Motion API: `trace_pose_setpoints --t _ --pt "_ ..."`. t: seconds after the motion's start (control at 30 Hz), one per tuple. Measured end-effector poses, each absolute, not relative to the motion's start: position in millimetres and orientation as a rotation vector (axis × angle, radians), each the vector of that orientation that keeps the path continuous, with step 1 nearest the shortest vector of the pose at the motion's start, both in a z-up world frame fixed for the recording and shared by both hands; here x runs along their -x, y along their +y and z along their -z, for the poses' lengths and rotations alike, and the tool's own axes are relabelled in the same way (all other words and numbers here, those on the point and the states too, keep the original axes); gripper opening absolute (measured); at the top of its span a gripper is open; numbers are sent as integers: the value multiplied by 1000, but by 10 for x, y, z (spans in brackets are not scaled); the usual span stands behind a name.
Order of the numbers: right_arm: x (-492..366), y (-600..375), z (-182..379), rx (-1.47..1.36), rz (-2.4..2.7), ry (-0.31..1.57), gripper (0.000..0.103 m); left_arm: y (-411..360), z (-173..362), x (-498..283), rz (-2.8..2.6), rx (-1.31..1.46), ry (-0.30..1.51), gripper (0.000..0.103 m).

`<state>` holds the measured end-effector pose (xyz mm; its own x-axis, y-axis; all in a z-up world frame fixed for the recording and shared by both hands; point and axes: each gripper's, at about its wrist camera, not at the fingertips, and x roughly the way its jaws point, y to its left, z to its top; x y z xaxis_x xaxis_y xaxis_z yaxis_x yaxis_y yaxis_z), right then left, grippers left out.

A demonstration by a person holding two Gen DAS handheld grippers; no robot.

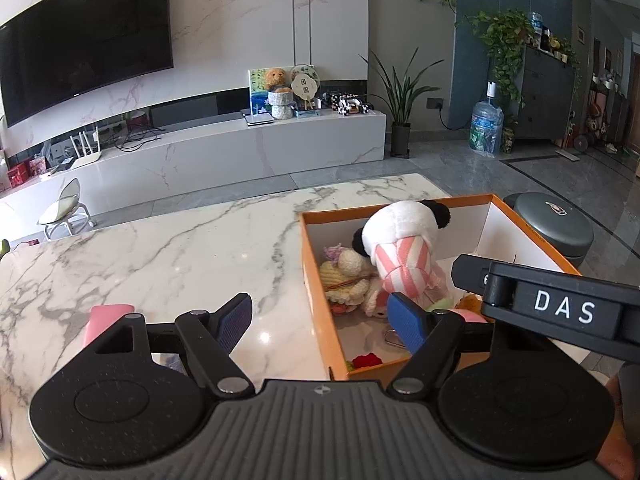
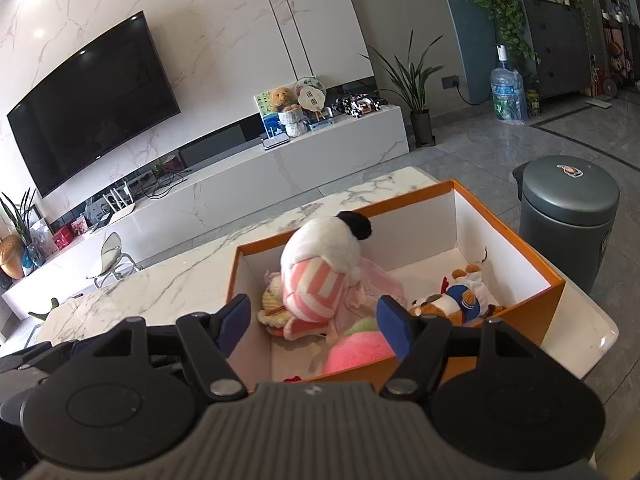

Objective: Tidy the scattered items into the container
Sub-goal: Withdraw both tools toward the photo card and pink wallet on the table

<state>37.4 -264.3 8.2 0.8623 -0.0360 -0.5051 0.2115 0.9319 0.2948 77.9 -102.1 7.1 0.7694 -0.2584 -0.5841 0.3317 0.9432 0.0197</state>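
1. The left gripper (image 1: 320, 322) fills the bottom of the left wrist view; its jaws stand wide apart with nothing between the blue pads, one pad over the marble table (image 1: 168, 248) and the other over the near left corner of the orange box (image 1: 316, 296).
2. The right gripper (image 2: 314, 326) sits at the bottom of the right wrist view, jaws equally wide and holding nothing, both pads above the near end of the box (image 2: 516, 220).
3. The box, orange outside and white inside, stands at the right end of the table, right of centre in both views.
4. Inside it, a white plush panda (image 2: 320, 268) in a pink-striped outfit leans head-up near the left wall, its black ear rising above the rim.
5. Just left of the panda and touching it lies a cream knitted doll (image 1: 346, 276).
6. A round pink and green plush (image 2: 358, 346) rests against the near wall, low in the right wrist view.
7. A small brown bear (image 2: 456, 300) in a blue and white top lies by the right wall.
8. A little red item (image 1: 366, 360) sits on the box floor at the near edge.
9. A pink object (image 1: 100, 320) lies on the table at the lower left of the left wrist view, outside the box and partly hidden by the gripper.
10. A grey bin (image 2: 568, 216) stands on the floor to the right of the table.
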Motion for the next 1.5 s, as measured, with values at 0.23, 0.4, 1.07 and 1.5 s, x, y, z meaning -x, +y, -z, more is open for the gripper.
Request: trace_pose_setpoints --t 0.23,0.4,1.07,1.5 --pt "-218 -2362 -205 -308 114 494 73 -730 -133 -660 281 -80 597 88" --pt "-163 -2095 -258 -267 84 489 73 -438 -149 -595 239 -40 592 88" --pt "-320 -789 -116 -130 -103 530 80 908 88 -492 -12 126 656 88" --pt "-651 -601 210 -96 -87 621 82 1089 435 -760 -46 136 756 88"
